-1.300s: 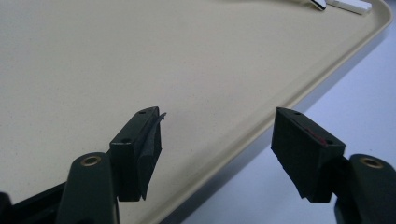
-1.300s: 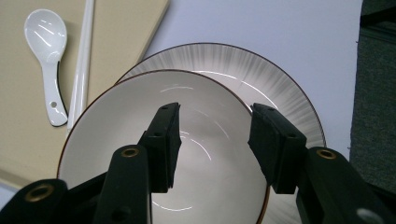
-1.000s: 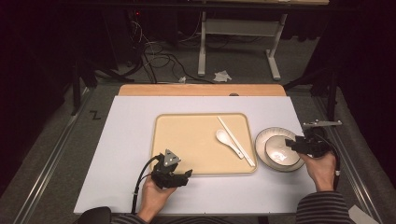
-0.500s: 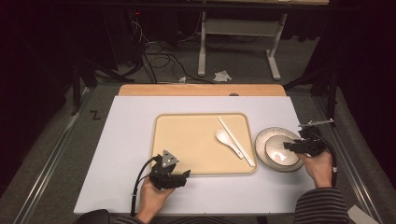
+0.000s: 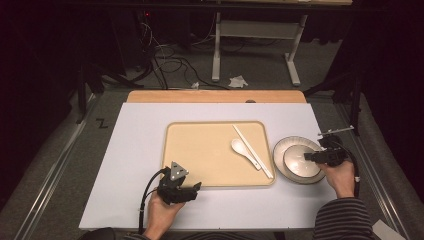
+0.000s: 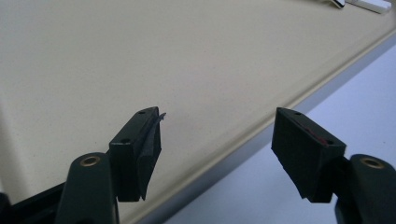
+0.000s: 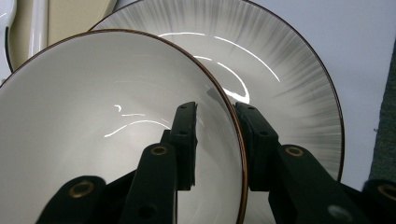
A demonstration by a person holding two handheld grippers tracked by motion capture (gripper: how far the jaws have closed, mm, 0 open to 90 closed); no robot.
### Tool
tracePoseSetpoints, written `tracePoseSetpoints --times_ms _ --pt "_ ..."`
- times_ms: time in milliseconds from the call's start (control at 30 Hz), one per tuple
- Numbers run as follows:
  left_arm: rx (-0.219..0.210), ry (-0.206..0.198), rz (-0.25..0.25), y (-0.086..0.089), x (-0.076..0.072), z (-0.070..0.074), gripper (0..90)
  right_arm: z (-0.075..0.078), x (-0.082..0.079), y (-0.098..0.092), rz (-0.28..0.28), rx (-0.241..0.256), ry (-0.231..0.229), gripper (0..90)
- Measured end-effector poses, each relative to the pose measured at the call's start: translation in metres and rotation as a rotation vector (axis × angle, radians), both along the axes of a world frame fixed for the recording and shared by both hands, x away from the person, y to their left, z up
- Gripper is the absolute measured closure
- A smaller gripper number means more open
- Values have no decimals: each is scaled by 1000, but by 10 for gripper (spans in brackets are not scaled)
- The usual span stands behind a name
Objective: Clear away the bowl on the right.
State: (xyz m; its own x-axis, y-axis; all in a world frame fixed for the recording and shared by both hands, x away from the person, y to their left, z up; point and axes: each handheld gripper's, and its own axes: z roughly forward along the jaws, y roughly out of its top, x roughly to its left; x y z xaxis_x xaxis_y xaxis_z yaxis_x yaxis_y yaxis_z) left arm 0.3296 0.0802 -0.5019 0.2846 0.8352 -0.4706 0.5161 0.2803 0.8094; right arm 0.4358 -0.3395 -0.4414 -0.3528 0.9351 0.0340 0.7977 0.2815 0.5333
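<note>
Right gripper view: gripper [image 7: 215, 140] pinches bowl [image 7: 93, 130] rim.

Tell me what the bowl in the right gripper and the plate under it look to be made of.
Bowl: probably glazed ceramic, glossy white inside with sharp light reflections and a thin brown rim. Plate: likely the same glazed ware, shiny, with grey radial streaks and a dark rim. The right gripper clamps the bowl's wall, one jaw inside, one outside.
</note>
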Motion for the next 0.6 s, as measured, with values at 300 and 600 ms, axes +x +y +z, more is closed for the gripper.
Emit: tracePoseSetpoints --times_ms 300,600 --pt "2 1 18 3 -2 0 331 -8 8 -4 9 13 57 783" --pt "-2 -3 38 7 -3 1 331 -11 13 -4 7 14 72 849"
